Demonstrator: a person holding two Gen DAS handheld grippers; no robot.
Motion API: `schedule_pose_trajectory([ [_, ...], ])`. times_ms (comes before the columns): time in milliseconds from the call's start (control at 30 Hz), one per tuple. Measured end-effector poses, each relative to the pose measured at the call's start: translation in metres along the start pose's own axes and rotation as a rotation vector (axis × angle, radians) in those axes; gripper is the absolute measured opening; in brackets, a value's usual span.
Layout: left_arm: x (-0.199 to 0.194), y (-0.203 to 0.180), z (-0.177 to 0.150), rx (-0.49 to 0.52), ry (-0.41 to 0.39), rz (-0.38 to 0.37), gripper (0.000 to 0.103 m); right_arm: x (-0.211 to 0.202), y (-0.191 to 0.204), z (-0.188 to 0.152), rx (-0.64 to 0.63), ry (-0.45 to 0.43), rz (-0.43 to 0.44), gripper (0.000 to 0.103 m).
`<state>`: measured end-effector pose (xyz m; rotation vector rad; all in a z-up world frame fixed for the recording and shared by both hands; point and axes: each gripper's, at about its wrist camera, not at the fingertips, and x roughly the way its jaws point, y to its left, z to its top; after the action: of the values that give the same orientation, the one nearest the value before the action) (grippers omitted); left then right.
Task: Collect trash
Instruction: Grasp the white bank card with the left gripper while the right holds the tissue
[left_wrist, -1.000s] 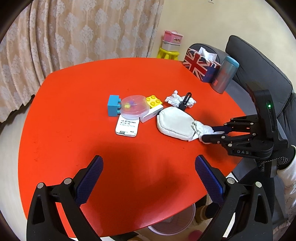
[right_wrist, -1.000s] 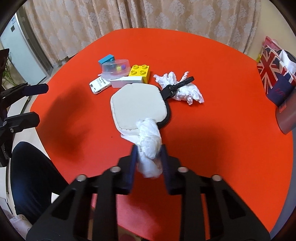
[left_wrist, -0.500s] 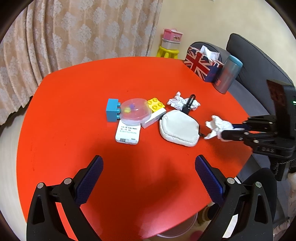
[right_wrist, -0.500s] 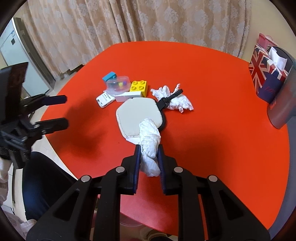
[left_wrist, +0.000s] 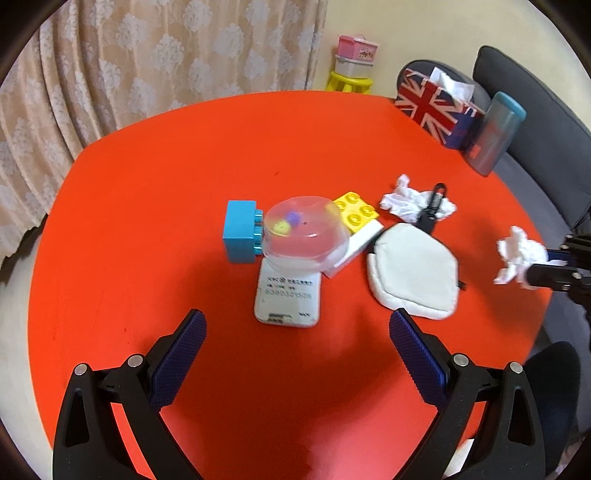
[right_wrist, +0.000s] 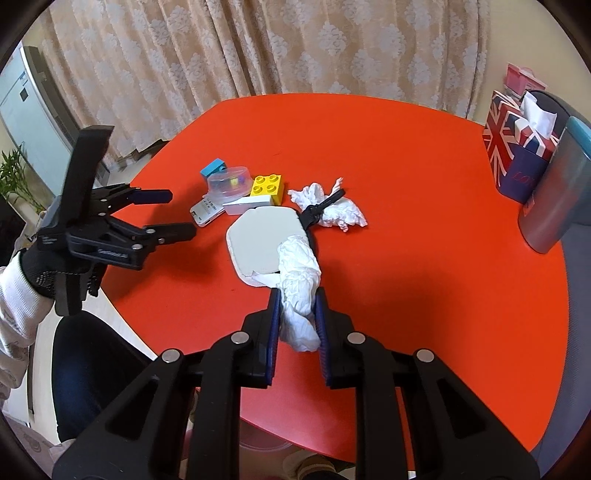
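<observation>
- Left wrist view: left gripper (left_wrist: 297, 332) with fingers wide apart, holding nothing, above the near part of the red surface (left_wrist: 155, 192).
- Ahead: white card (left_wrist: 288, 299) under a clear domed lid (left_wrist: 304, 236), blue block (left_wrist: 240, 236) just beside it, yellow block (left_wrist: 356, 212) behind.
- White pouch (left_wrist: 413, 277) to the right; crumpled tissue (left_wrist: 413, 203) beyond it, under a black clip (left_wrist: 432, 210).
- At the right edge, a second tissue wad (left_wrist: 521, 254) pinched in the right gripper (left_wrist: 543, 264), lifted off the surface.
- Right wrist view: right gripper (right_wrist: 297, 325) fingers clamped on the tissue wad (right_wrist: 299, 288), raised over the pouch (right_wrist: 262, 243).
- Other crumpled tissue (right_wrist: 332, 210) lying past the pouch.
- Left gripper (right_wrist: 166, 218) at left, fingers spread.
- Flag-print tissue box (right_wrist: 513, 147) at far right.
</observation>
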<state>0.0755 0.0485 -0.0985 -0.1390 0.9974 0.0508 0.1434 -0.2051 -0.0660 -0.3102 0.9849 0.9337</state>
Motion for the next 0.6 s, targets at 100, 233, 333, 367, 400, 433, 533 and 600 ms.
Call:
schedule_pose_trajectory([
  [100,0.008,0.000,0.002,0.001,0.008,0.010,0.095,-0.001,-0.002,0.000,0.004,-0.003,0.000,0.018],
  [233,0.016,0.000,0.003,0.000,0.026,0.020,0.076,0.000,-0.004,-0.001,0.013,-0.003,0.000,0.018],
  [333,0.018,0.000,0.004,0.008,0.021,0.045,0.072,0.000,-0.006,-0.002,0.019,-0.001,0.002,0.018],
  [367,0.018,0.000,0.005,0.007,0.018,0.051,0.069,0.000,-0.007,-0.002,0.021,-0.002,0.003,0.018],
  [400,0.018,0.000,0.005,0.006,0.016,0.056,0.067,0.000,-0.007,-0.002,0.022,-0.002,0.003,0.018],
  [433,0.017,0.000,0.005,0.011,0.015,0.066,0.061,0.000,-0.008,-0.002,0.023,-0.002,0.004,0.018],
  [533,0.015,0.000,0.006,0.022,0.017,0.075,0.040,0.001,-0.007,-0.002,0.021,-0.002,0.006,0.018],
  [600,0.016,-0.001,0.006,0.021,0.019,0.067,0.040,0.002,-0.007,-0.002,0.020,-0.003,0.007,0.018],
])
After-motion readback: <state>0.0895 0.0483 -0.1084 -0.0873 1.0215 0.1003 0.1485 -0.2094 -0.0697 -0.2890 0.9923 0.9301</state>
